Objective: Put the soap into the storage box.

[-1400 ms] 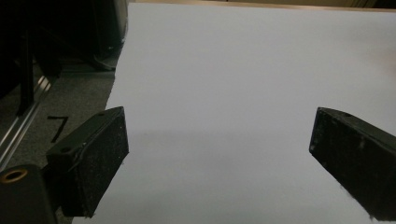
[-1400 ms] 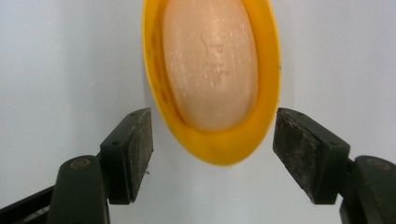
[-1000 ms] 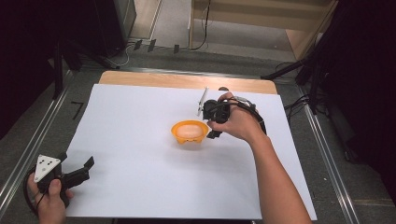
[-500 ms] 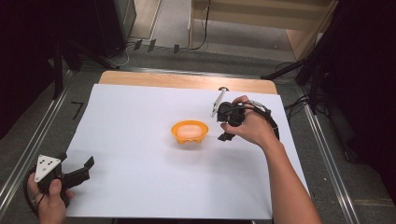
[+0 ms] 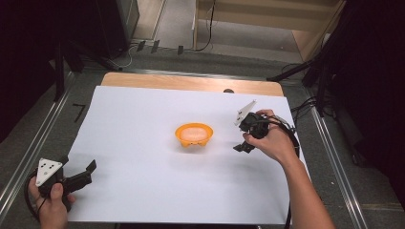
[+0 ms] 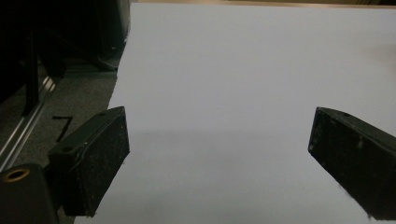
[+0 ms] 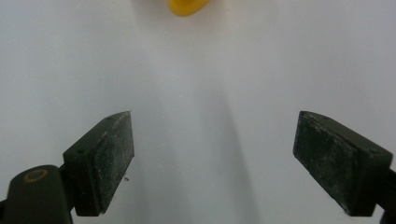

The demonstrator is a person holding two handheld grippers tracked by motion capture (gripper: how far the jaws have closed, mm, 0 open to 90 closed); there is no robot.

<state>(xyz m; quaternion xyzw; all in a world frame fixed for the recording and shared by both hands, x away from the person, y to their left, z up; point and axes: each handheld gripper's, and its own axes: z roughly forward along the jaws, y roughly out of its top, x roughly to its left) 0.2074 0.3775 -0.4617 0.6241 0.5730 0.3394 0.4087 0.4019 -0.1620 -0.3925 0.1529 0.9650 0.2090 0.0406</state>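
Orange bowl (image 5: 194,135) sits near the centre of the white sheet (image 5: 143,124), on its own, nothing touching it. Right gripper (image 5: 244,143) is at 3 o'clock from the bowl, near but apart, jaws wide apart and empty, aimed at the sheet; the right gripper view catches the bowl's edge (image 7: 187,6) at 12 o'clock. Left gripper (image 5: 81,174) is at the sheet's 7 o'clock corner, well apart from the bowl, jaws also spread wide, holding nothing, over bare paper.

The right claw (image 5: 244,141) has drawn away rightward from the orange bowl (image 5: 194,135), jaws spread and empty.
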